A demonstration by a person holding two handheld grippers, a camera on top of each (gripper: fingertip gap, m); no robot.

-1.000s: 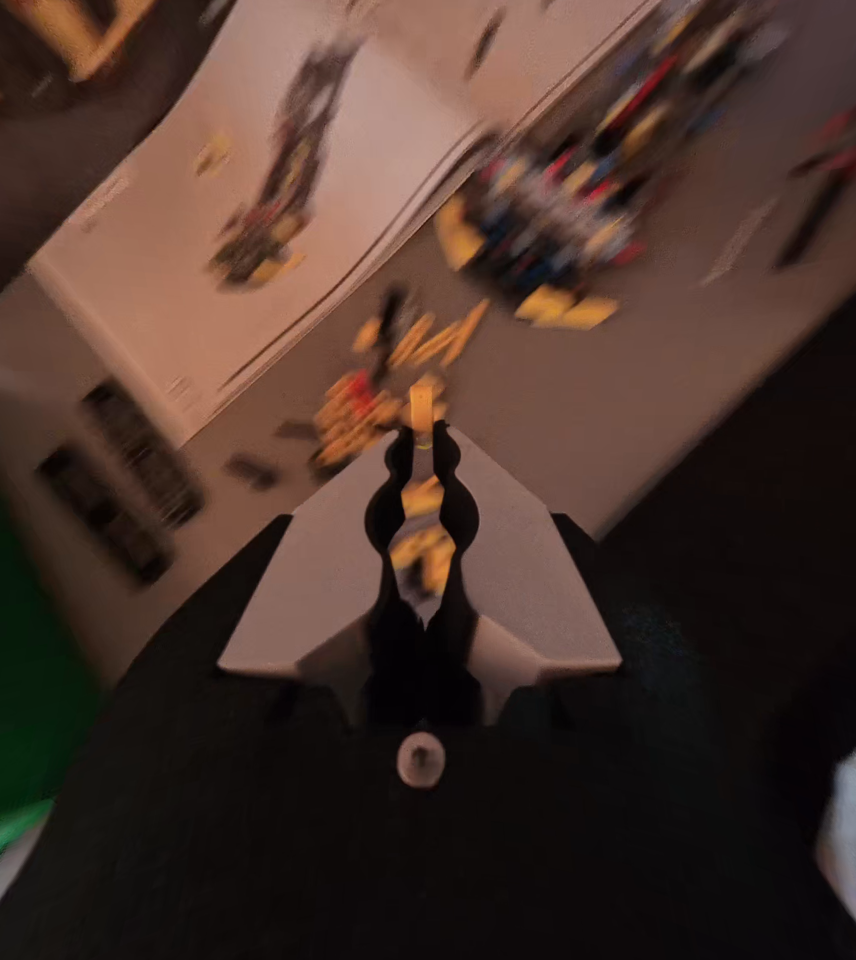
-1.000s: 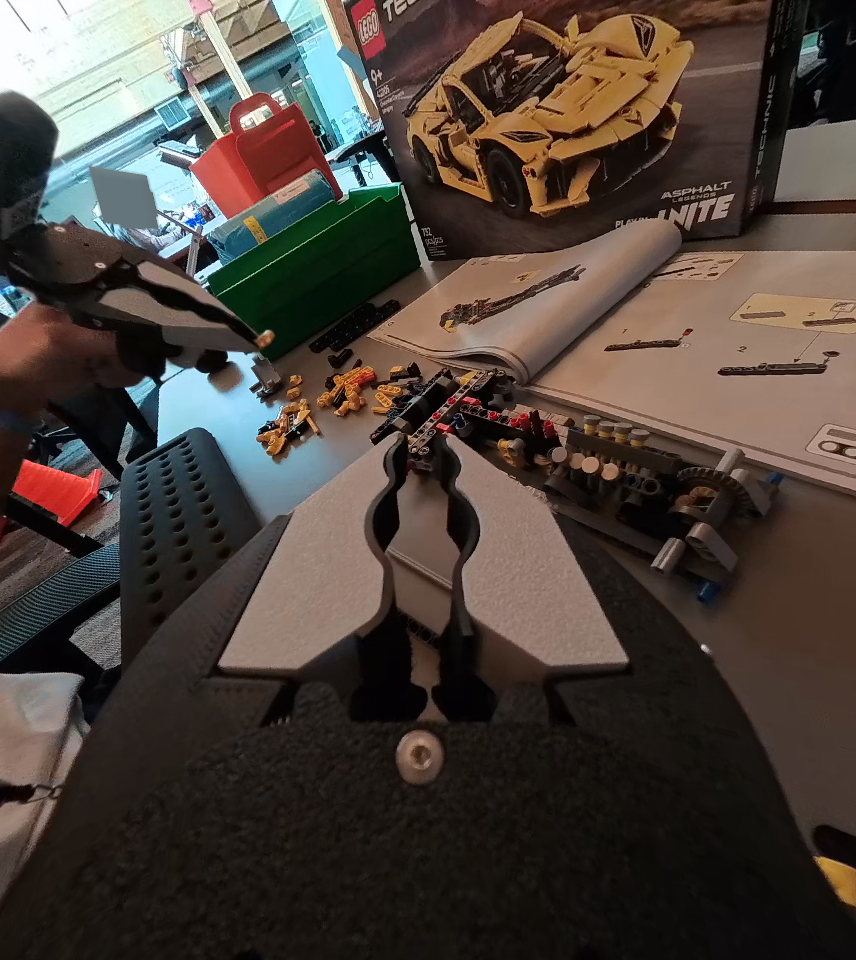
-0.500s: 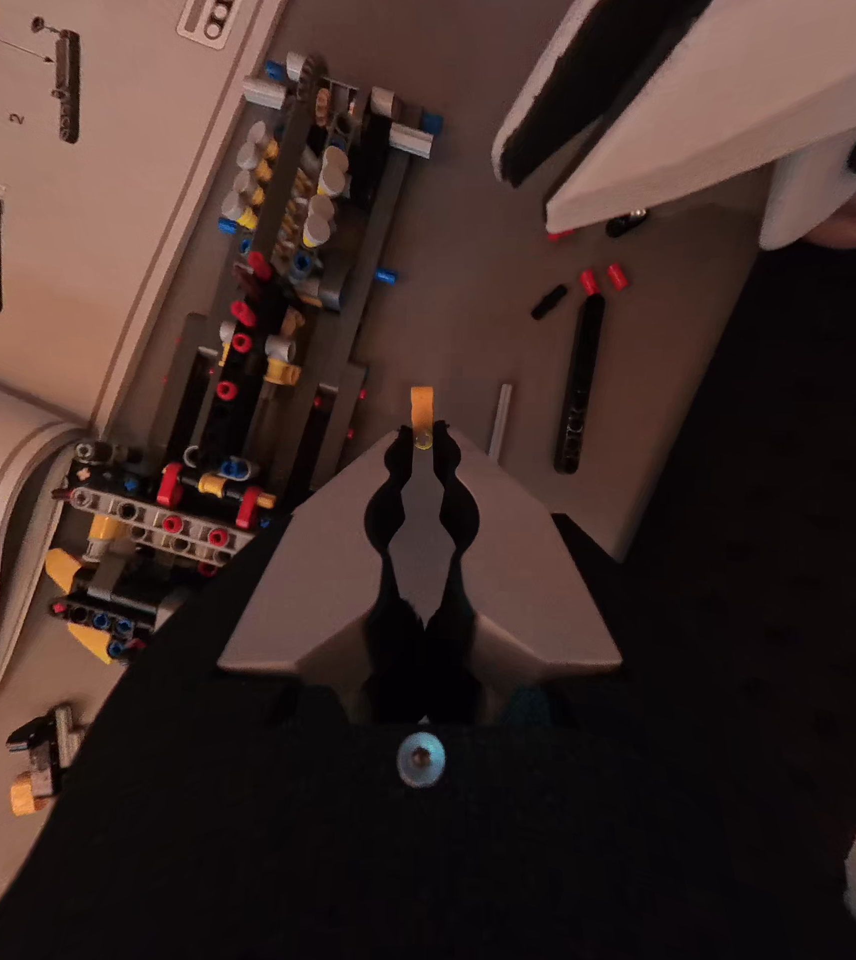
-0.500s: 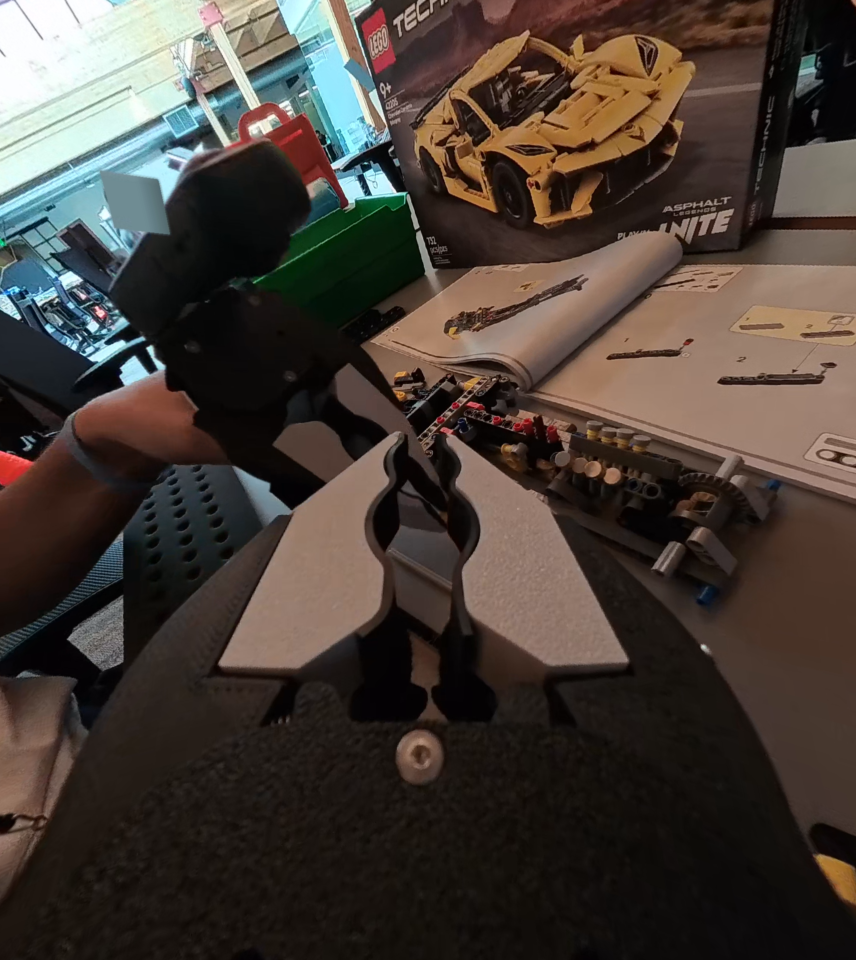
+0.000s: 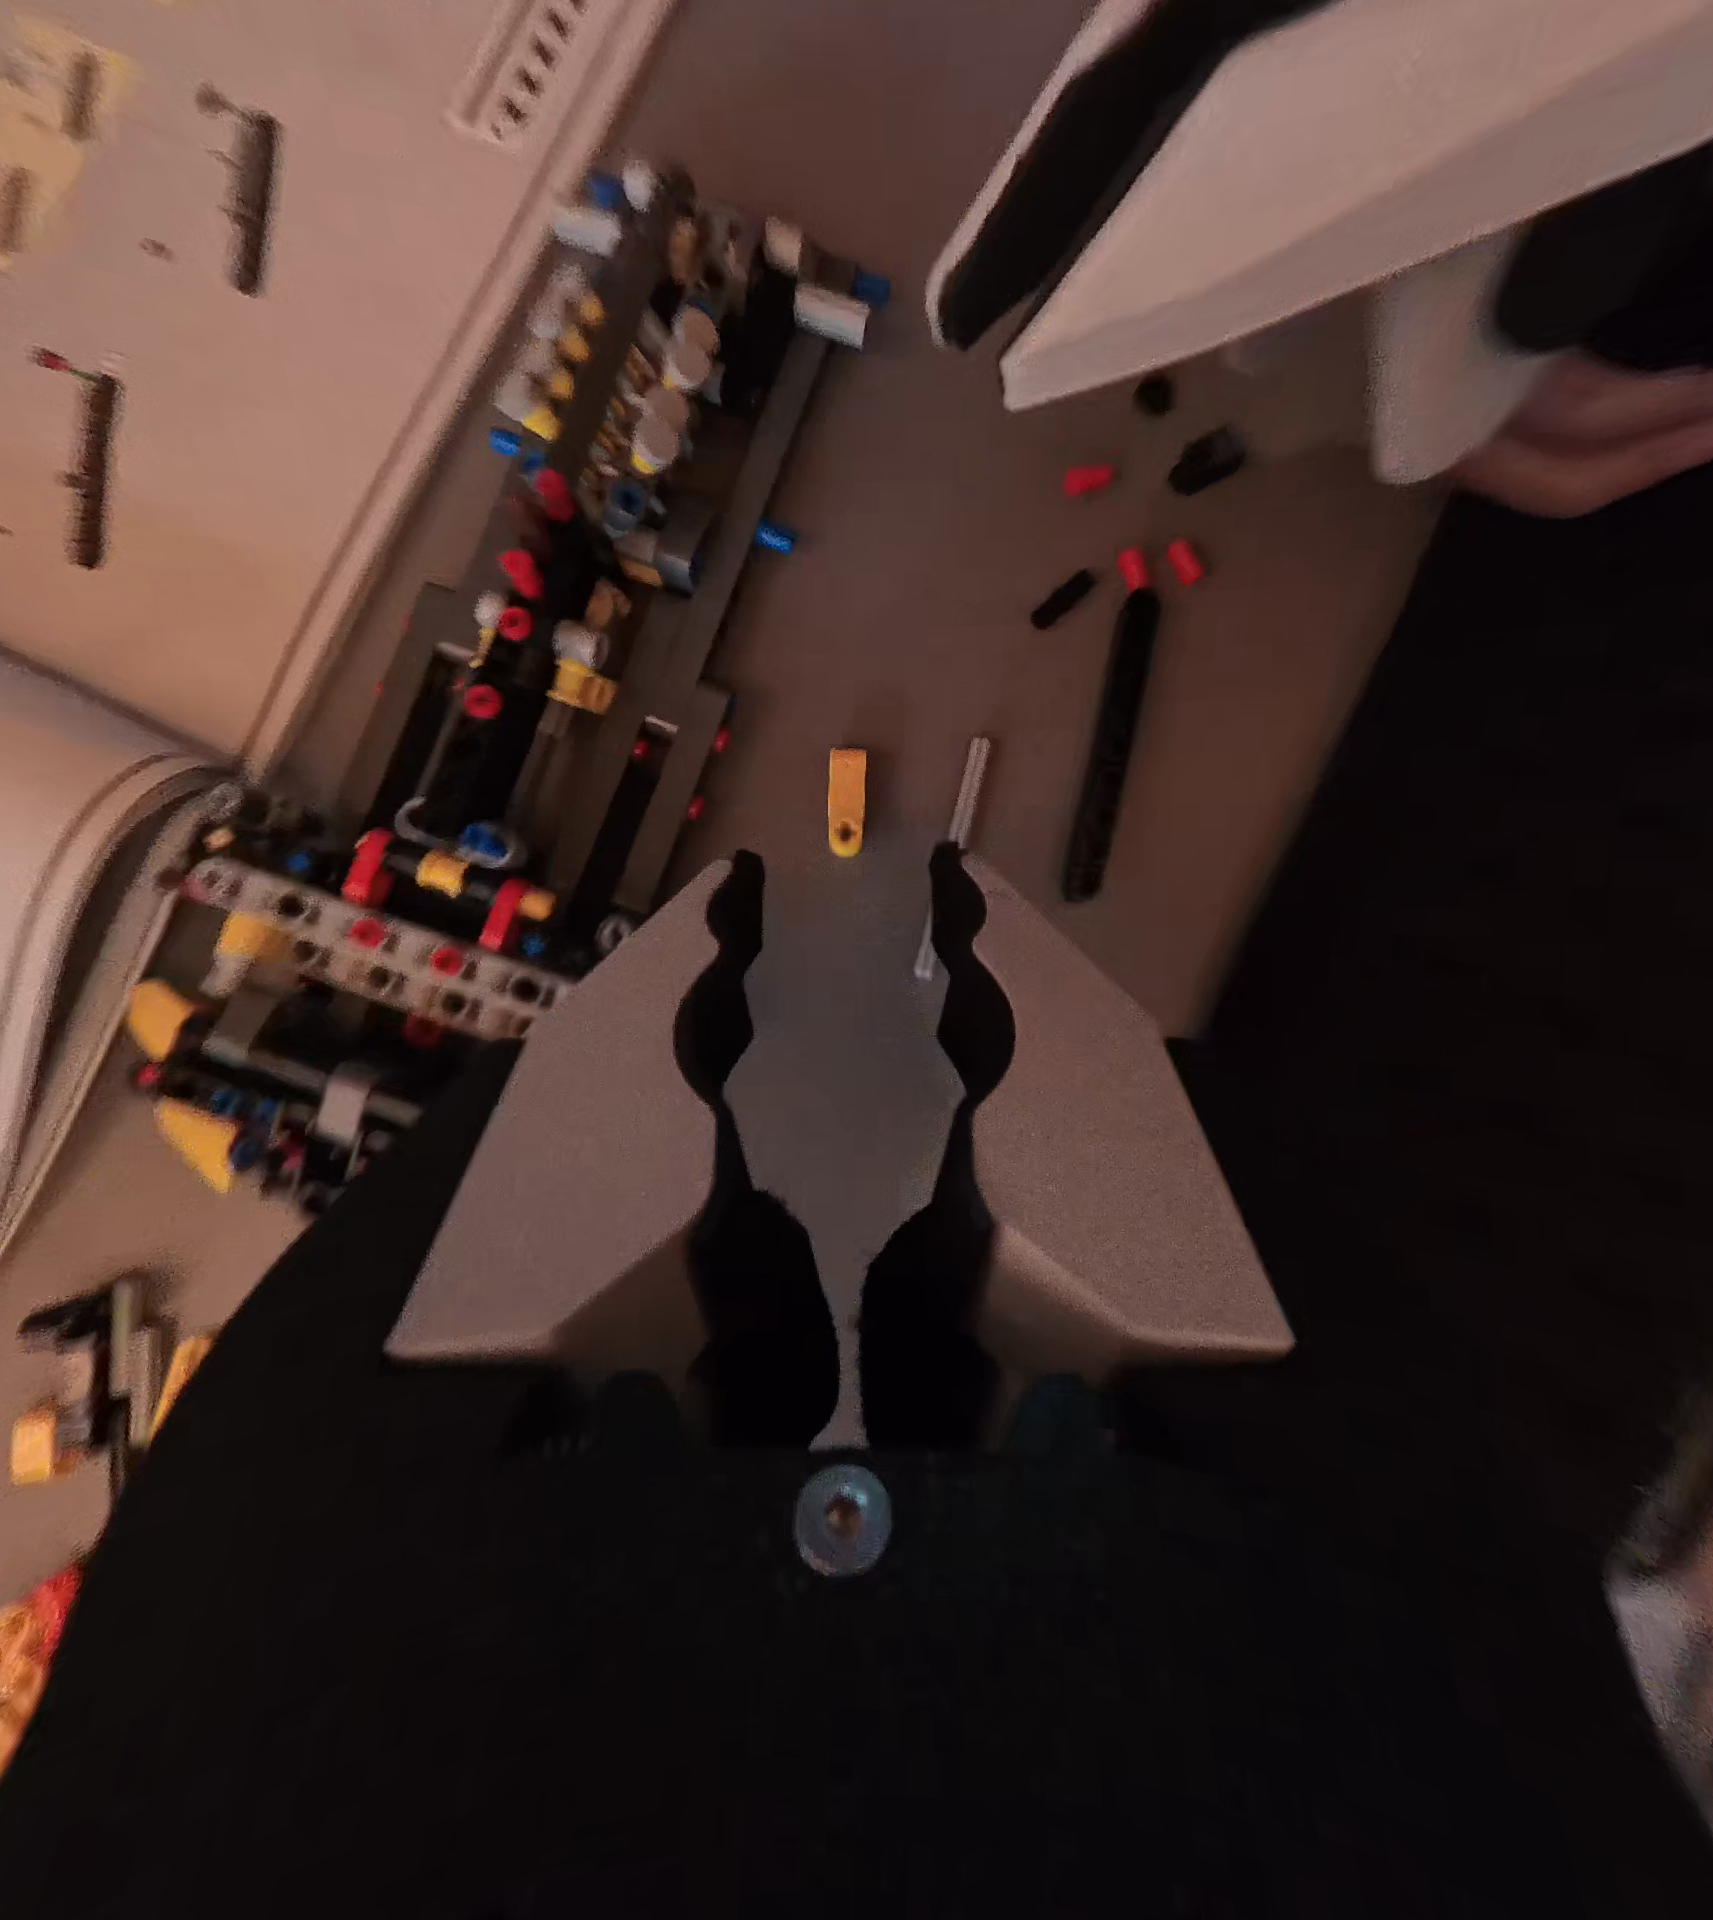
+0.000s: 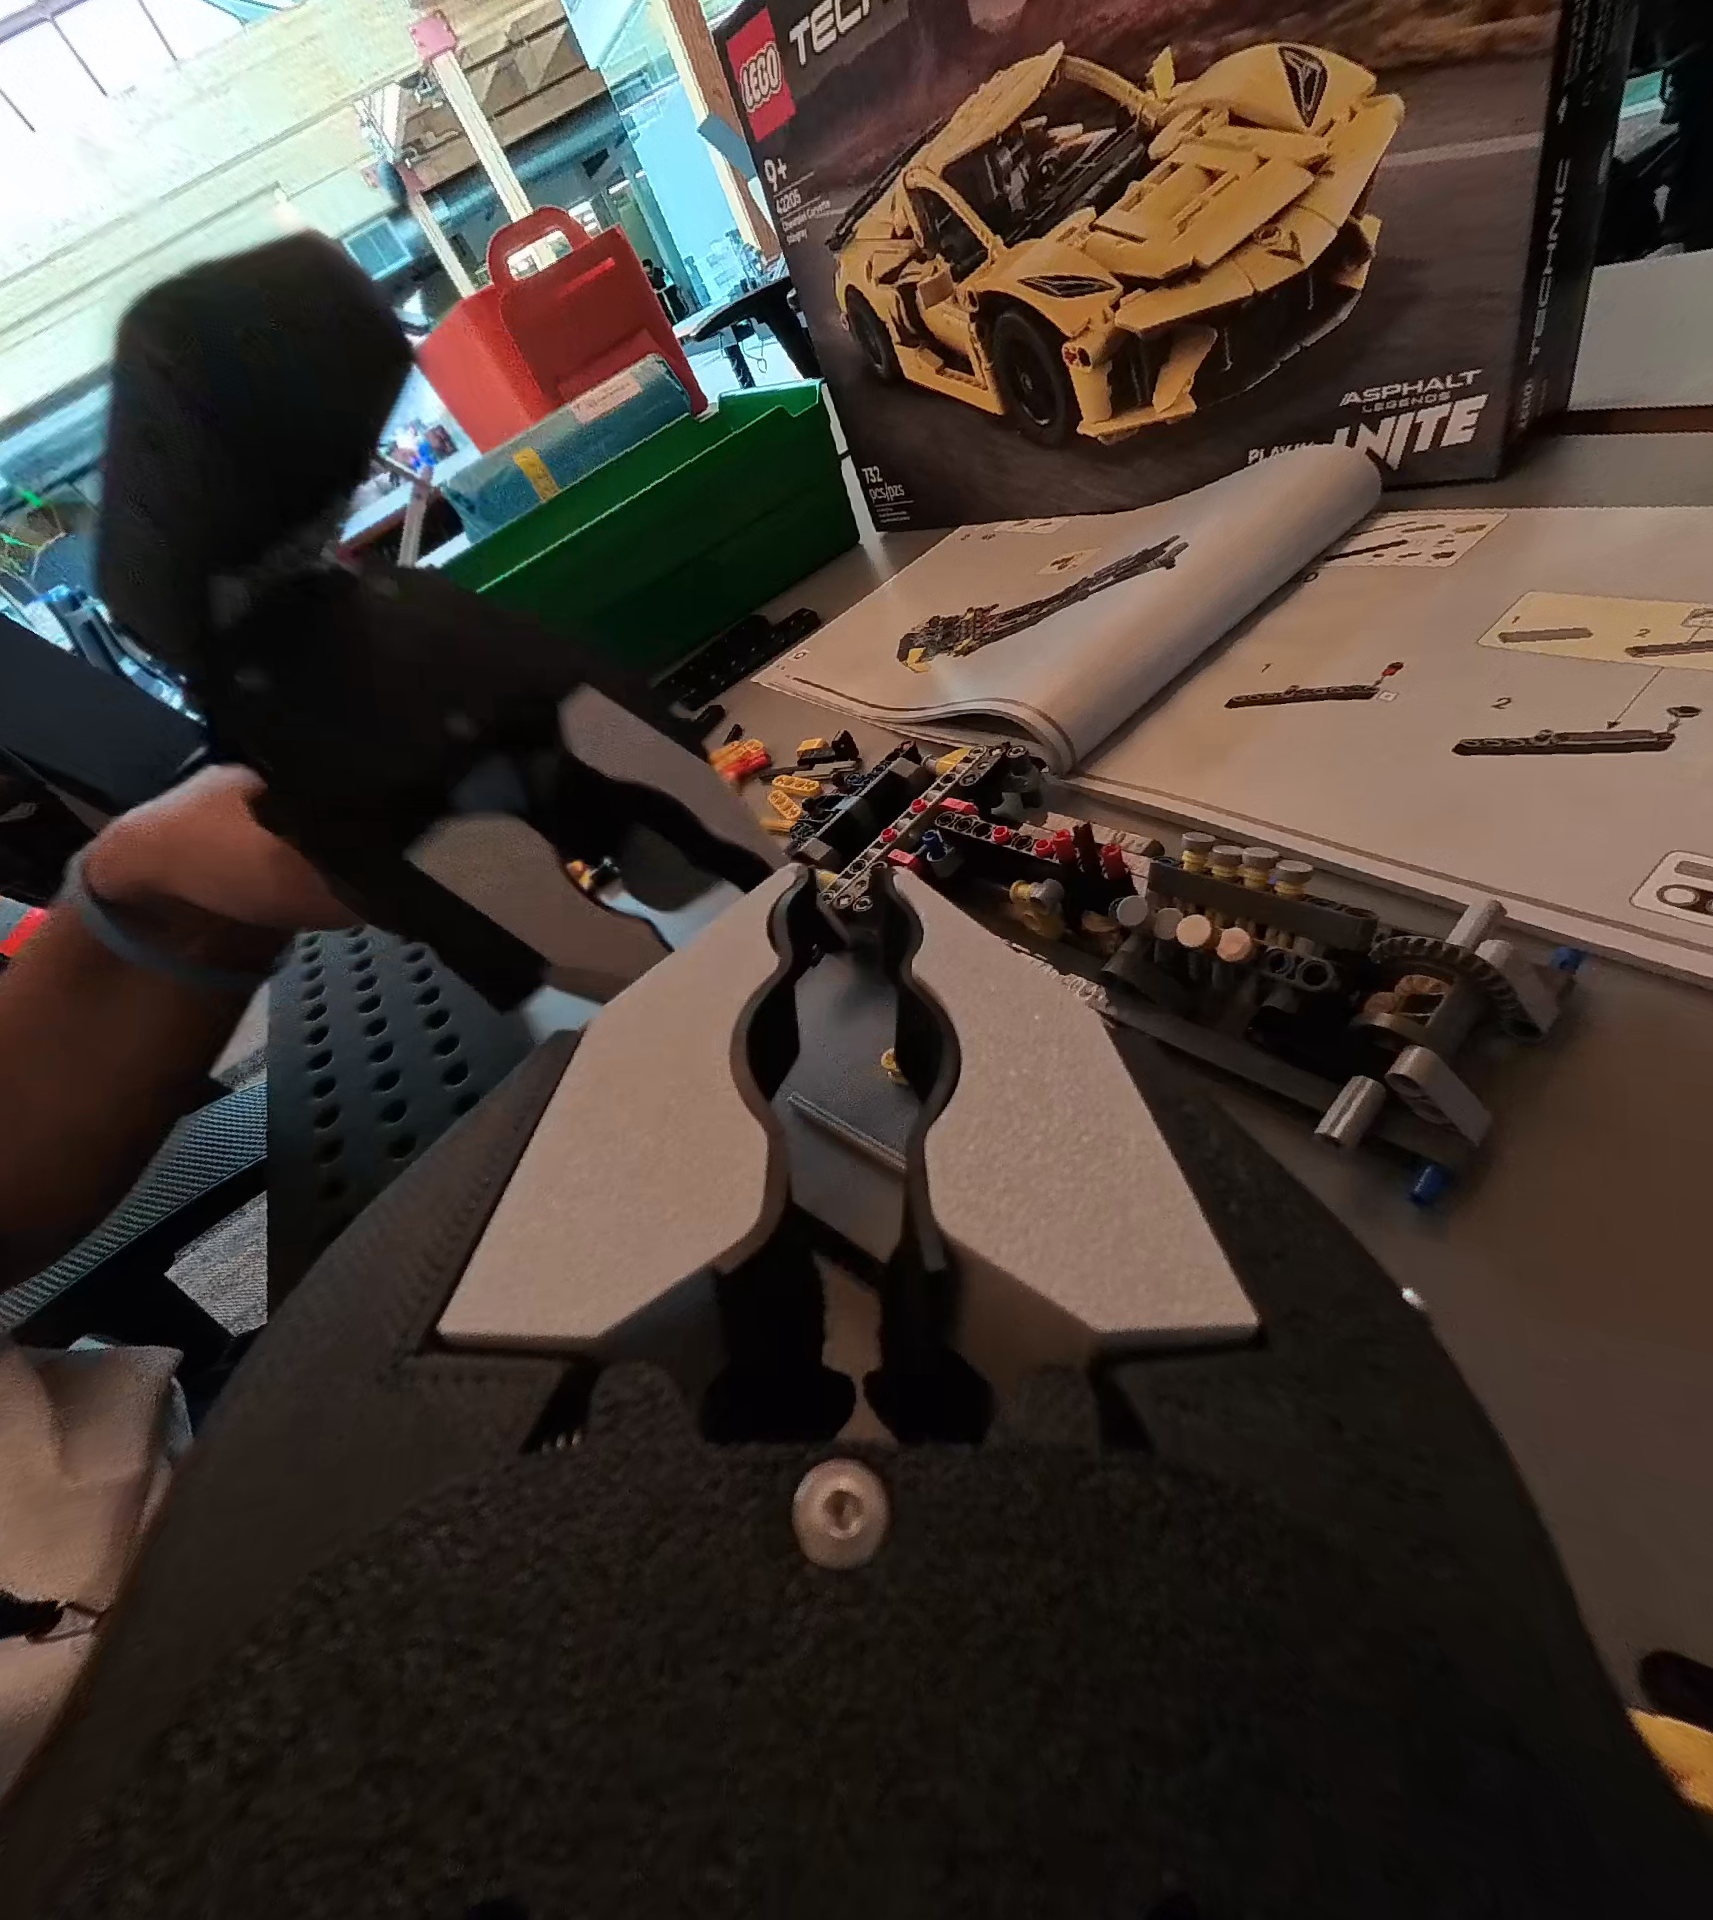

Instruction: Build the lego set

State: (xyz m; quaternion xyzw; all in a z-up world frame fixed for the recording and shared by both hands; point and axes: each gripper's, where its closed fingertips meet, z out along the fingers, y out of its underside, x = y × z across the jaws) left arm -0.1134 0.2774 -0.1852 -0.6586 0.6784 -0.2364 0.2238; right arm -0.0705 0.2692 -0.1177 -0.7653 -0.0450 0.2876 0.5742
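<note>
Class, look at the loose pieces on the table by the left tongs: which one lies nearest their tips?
The yellow piece, lying just ahead of the open left tongs. The thin grey axle lies beside the right tip; the long black beam and red pins are farther off.

Left wrist view is dim, reddish and smeared with motion blur, worst at the edges. Right wrist view is bright: daylight pours from blown-out windows point(image 6: 104, 187) behind; the left claw point(image 6: 623, 831) is blurred, edges bowed.

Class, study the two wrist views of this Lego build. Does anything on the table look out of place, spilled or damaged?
Nothing looks damaged. The small yellow piece lies alone on the table, just ahead of the open left gripper, apart from the chassis. Loose red and black pins lie scattered near a black beam, ordinary for a build underway.
</note>
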